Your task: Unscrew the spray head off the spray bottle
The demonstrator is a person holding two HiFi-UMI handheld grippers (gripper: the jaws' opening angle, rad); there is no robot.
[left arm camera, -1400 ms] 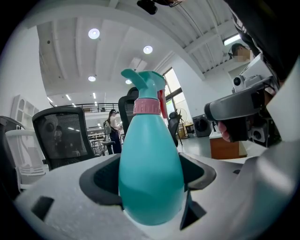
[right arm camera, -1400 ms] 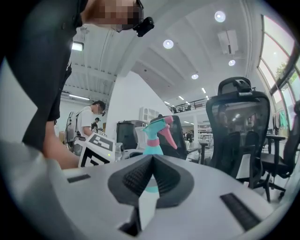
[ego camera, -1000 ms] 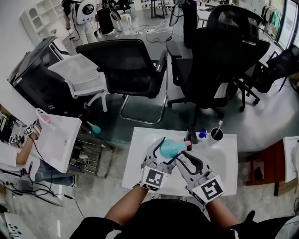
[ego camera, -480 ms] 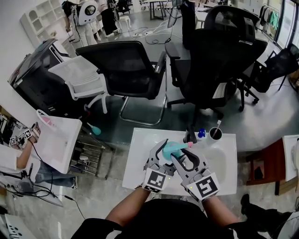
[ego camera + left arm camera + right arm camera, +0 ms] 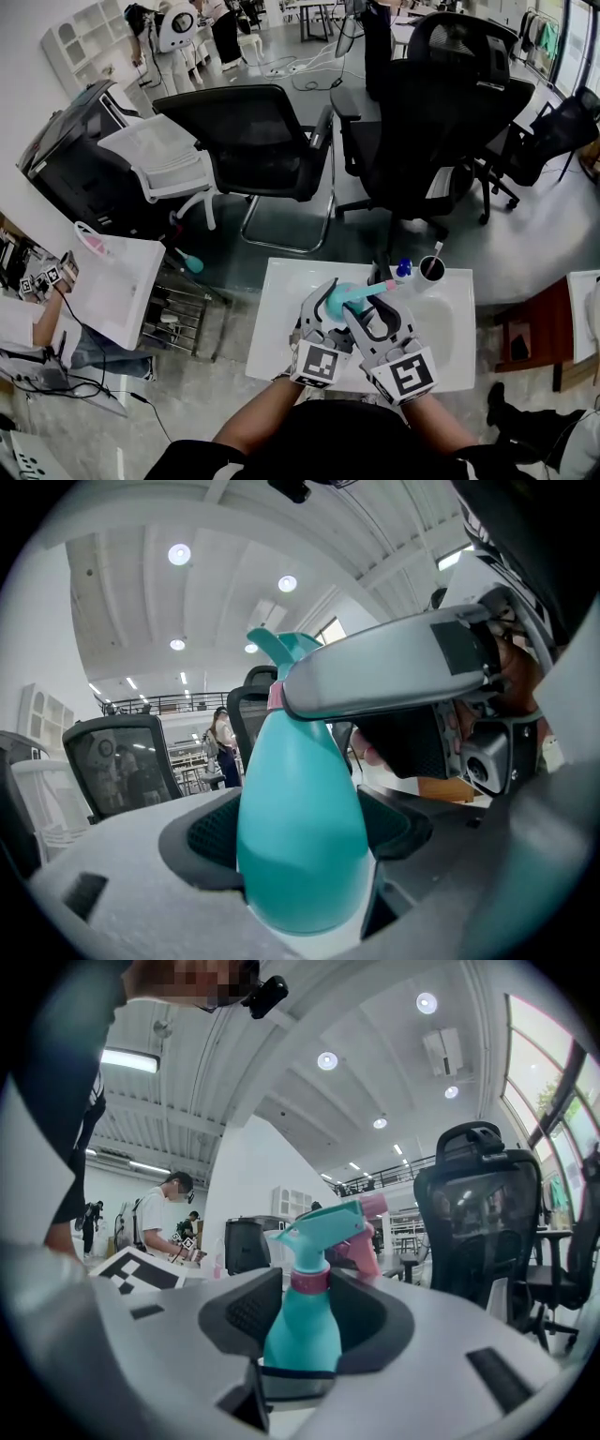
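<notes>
We hold the spray bottle point(image 5: 349, 296) over the bench point(image 5: 450, 339), its body clamped in the left hand-held gripper point(image 5: 300, 847). The right hand-held gripper point(image 5: 307, 1312) has just been opening, and its jaws stand clear on either side of the pink collar point(image 5: 309, 1282). The spray head point(image 5: 323, 1227) sits on the neck, so we judge that more turns remain.

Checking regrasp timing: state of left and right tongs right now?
Left tongs: closed on the spray bottle body.
Right tongs: open, jaws have just been opening; pink collar sits between them, apparently unpinched.
</notes>
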